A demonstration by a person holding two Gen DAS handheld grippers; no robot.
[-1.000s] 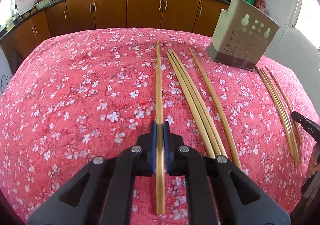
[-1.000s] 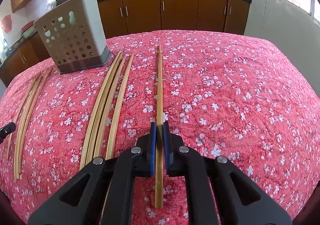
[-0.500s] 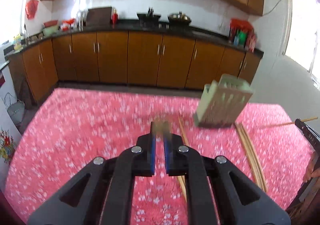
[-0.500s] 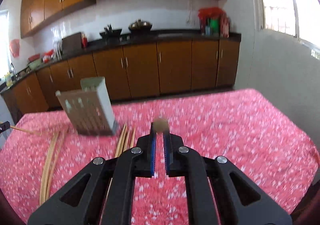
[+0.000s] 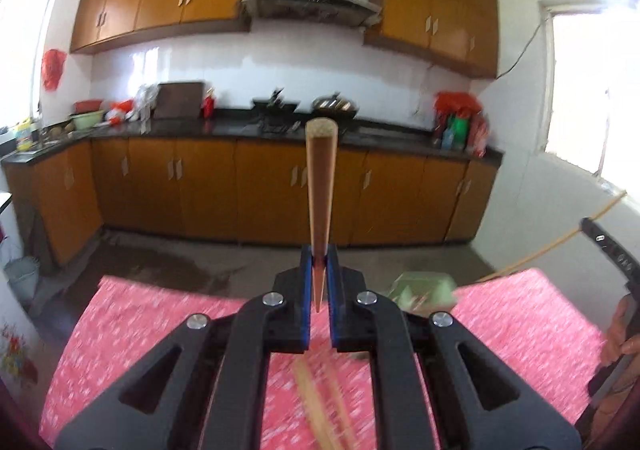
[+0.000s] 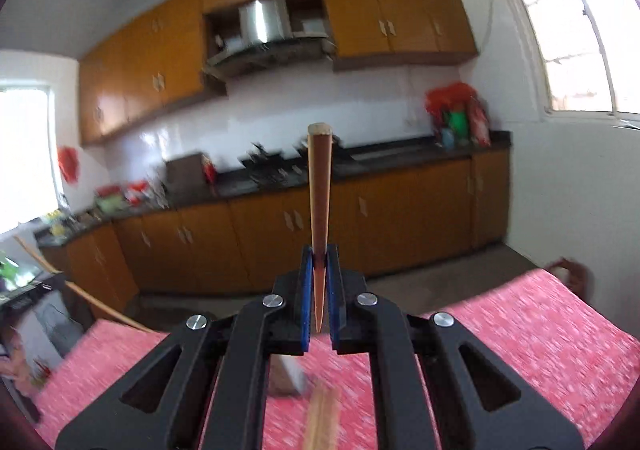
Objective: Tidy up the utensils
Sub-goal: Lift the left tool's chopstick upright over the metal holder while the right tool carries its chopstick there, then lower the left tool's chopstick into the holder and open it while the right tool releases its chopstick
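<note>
My left gripper [image 5: 319,270] is shut on a long bamboo chopstick [image 5: 320,186] that points up and away, lifted well above the table. My right gripper [image 6: 319,270] is shut on another chopstick [image 6: 319,194], held the same way. In the left wrist view the right gripper's chopstick [image 5: 560,242] crosses at the right. In the right wrist view the left gripper's chopstick [image 6: 76,286] crosses at the left. The pale green perforated utensil holder [image 5: 424,288] sits below on the table, mostly hidden by the left gripper. Loose chopsticks [image 5: 320,410] lie blurred on the cloth.
The table wears a red floral cloth [image 5: 140,330]. Brown kitchen cabinets [image 5: 200,186] and a dark counter [image 5: 240,128] with pots stand behind. More chopsticks [image 6: 320,418] lie under the right gripper. A window [image 6: 580,30] is at the right.
Both grippers have lifted their chopsticks off the table and tilted upward. The views swung from the tabletop to the kitchen wall. The utensil holder dropped low in both views.
</note>
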